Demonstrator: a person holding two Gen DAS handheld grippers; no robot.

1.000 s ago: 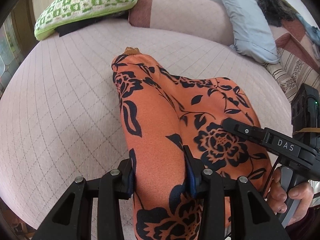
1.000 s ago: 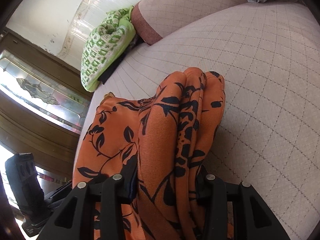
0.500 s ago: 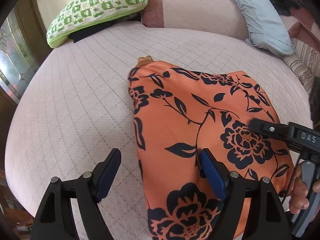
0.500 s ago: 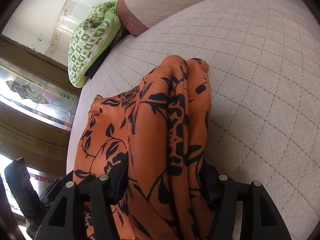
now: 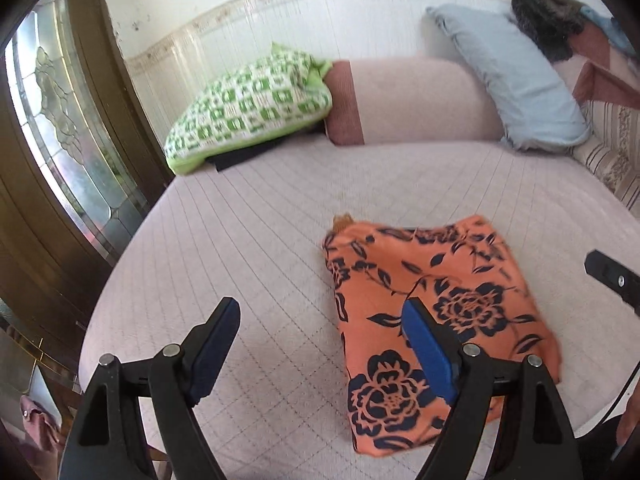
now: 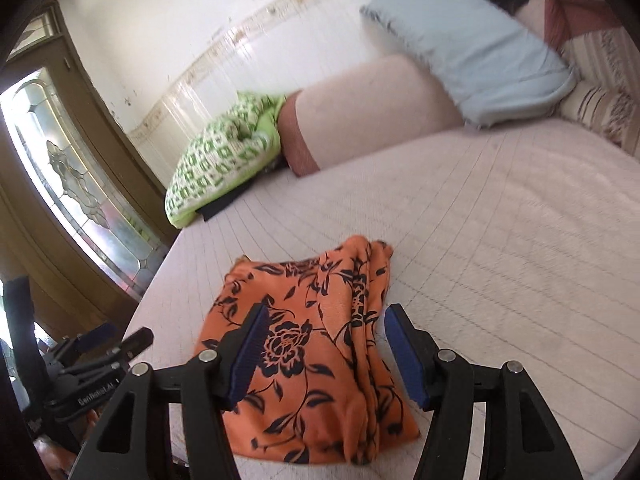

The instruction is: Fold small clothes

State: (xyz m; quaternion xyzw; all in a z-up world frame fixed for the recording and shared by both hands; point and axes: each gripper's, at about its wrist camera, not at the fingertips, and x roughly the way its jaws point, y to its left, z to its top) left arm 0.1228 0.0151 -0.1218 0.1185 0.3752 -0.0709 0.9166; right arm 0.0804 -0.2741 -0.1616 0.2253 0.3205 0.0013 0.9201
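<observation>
Folded orange cloth (image 5: 432,320) with a dark flower print lies flat on the pink quilted bed (image 5: 248,240), its near edge partly hidden behind the claw fingers in both views. Left claw (image 5: 320,350) has just been opening and stands apart with nothing between its pads; right claw (image 6: 322,354), likewise just opened, stands apart above the cloth, not pressing it. Motion blur softens the green cushion (image 6: 224,152) and blue pillow (image 6: 472,56); a dark item under the cushion cannot be identified.

folded garment (image 5: 432,312) lies on the bed (image 5: 248,232), pillows (image 5: 248,108) behind it.
</observation>
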